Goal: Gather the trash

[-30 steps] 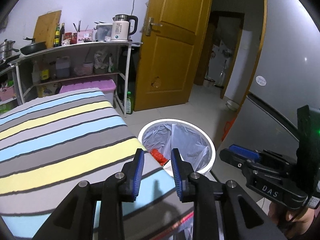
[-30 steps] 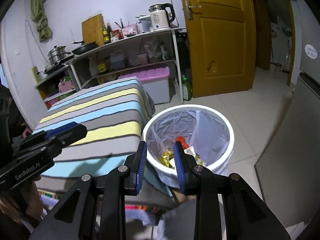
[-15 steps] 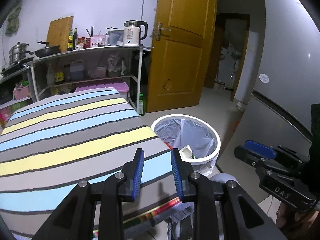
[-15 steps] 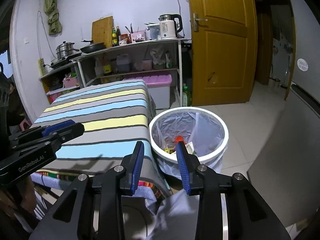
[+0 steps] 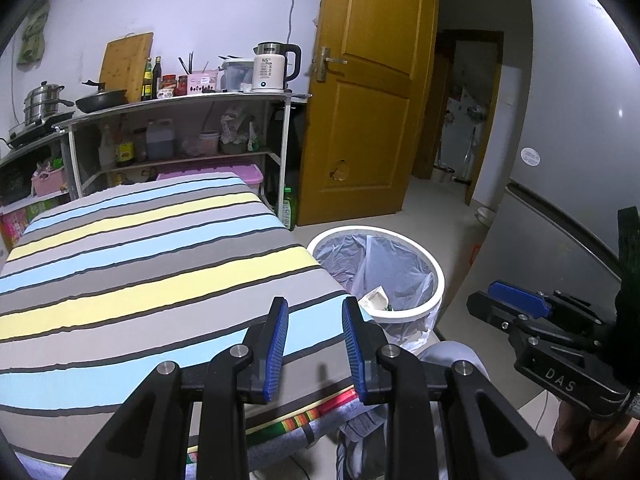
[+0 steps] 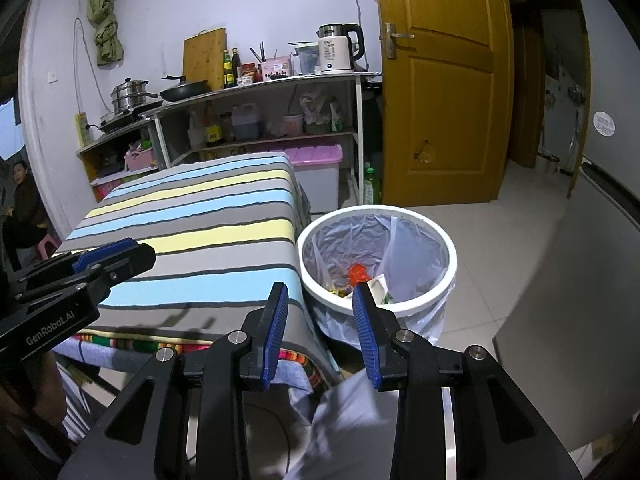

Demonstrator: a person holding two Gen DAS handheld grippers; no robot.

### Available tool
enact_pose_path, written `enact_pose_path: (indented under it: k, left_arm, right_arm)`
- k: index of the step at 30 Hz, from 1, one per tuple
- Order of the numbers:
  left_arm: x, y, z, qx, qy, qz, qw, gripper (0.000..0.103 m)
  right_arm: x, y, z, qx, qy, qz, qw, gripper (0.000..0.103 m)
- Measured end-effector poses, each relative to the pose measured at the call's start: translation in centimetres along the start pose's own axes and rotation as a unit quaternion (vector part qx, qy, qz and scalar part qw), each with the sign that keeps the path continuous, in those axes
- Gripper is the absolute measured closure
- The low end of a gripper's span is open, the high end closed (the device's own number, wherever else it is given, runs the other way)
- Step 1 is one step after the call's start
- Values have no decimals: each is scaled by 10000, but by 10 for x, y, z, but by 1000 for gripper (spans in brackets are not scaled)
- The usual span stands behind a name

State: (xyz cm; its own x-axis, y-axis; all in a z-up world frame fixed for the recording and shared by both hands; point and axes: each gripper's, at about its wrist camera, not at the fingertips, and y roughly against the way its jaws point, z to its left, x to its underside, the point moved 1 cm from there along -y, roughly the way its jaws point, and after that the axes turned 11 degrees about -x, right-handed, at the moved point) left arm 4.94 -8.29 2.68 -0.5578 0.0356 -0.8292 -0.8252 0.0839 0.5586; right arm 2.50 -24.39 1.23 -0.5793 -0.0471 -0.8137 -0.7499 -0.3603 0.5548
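A white round bin [image 6: 448, 252] lined with a clear bag stands on the floor at the near right corner of the striped table [image 6: 192, 220]. Red, yellow and white trash [image 6: 358, 274] lies in its bottom. The bin also shows in the left wrist view [image 5: 438, 276], with a white scrap [image 5: 374, 298] in it. My left gripper [image 5: 314, 332] is open and empty over the table's near edge. My right gripper [image 6: 320, 320] is open and empty, in front of the bin. The striped tabletop [image 5: 140, 264] bears no trash that I can see.
A metal shelf rack [image 5: 180, 128] with a kettle [image 5: 272, 68], pans and bottles stands behind the table. A wooden door [image 5: 364, 120] is beyond the bin. A grey fridge [image 5: 560, 184] is at the right. A person [image 6: 24, 208] sits at far left.
Both grippers have drawn back and up from the bin and table edge, so more of the table and room shows. Both stay open and empty.
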Motion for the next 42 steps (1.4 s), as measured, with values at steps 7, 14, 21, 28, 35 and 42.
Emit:
enact_pose_path:
  k: [7, 14, 21, 28, 35, 42]
  left_arm:
    - [1, 1, 0, -9, -21, -7, 10000, 76]
    - [0, 1, -4, -54, -54, -23, 10000, 76]
    - [-1, 0, -6, -95, -71, -19, 9999, 76]
    - [-2, 0, -4, -93, -67, -18, 9999, 76]
    - [-2, 0, -5, -98, -66, -17, 9999, 76]
    - [-2, -1, -1, -125, -68, -9, 9999, 76]
  right_arm:
    - [0, -2, -1, -5, 0, 18, 10000, 68]
    - [0, -2, -1, -4, 2, 18, 10000, 68]
    - [0, -2, 0, -4, 4, 21, 10000, 68]
    - [1, -3, 1, 1, 6, 24, 10000, 68]
    - [-1, -5, 2, -13, 33, 60, 10000, 68]
    - [-1, -5, 0, -24, 46, 64, 10000, 68]
